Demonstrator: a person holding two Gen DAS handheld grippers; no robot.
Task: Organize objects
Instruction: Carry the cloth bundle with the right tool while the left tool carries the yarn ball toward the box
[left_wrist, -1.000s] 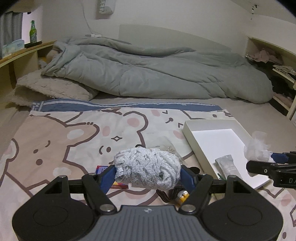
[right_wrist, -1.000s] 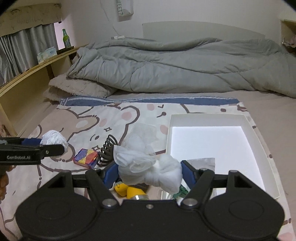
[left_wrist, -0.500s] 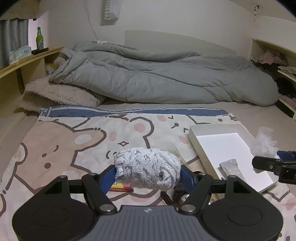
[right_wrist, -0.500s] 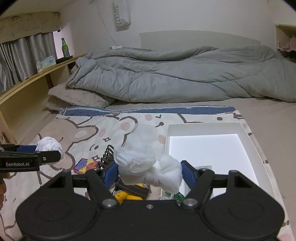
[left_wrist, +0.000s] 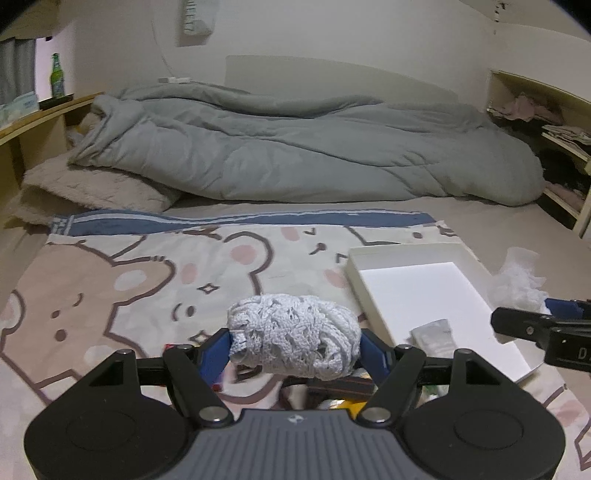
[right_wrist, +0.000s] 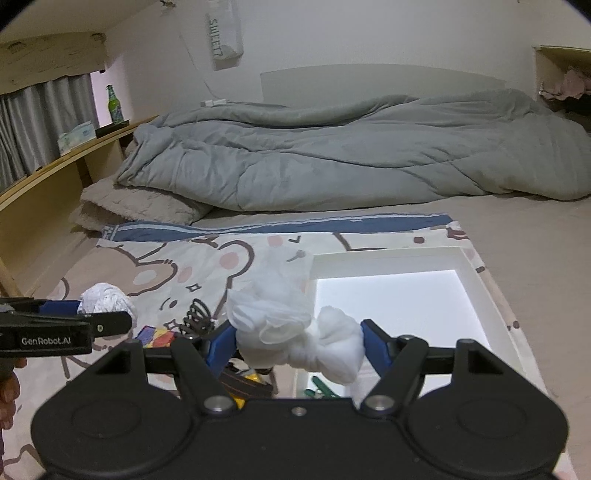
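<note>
My left gripper (left_wrist: 295, 341) is shut on a bundle of pale blue-white knitted cloth (left_wrist: 293, 334), held above the bear-print blanket (left_wrist: 110, 288). My right gripper (right_wrist: 297, 345) is shut on a knotted white plastic bag (right_wrist: 295, 332), hanging over the near left corner of the shallow white box (right_wrist: 476, 280). The box (left_wrist: 376, 254) lies at the right in the left wrist view, with a grey tube (left_wrist: 432, 334) inside it. In the right wrist view the left gripper (right_wrist: 107, 325) with its bundle (right_wrist: 105, 302) sits at the far left.
A crumpled grey duvet (left_wrist: 295, 155) and a beige pillow (left_wrist: 92, 188) fill the bed's far end. Small items lie under the grippers: a colourful packet (right_wrist: 157, 334), a black coil (right_wrist: 197, 319), something yellow (right_wrist: 255, 376). A wooden shelf (right_wrist: 74, 155) with a green bottle (right_wrist: 115, 105) runs along the left.
In the left wrist view the blanket and box slid down and shifted as the left gripper moved across with its bundle. In the right wrist view the scene shifted a little; both grips are unchanged.
</note>
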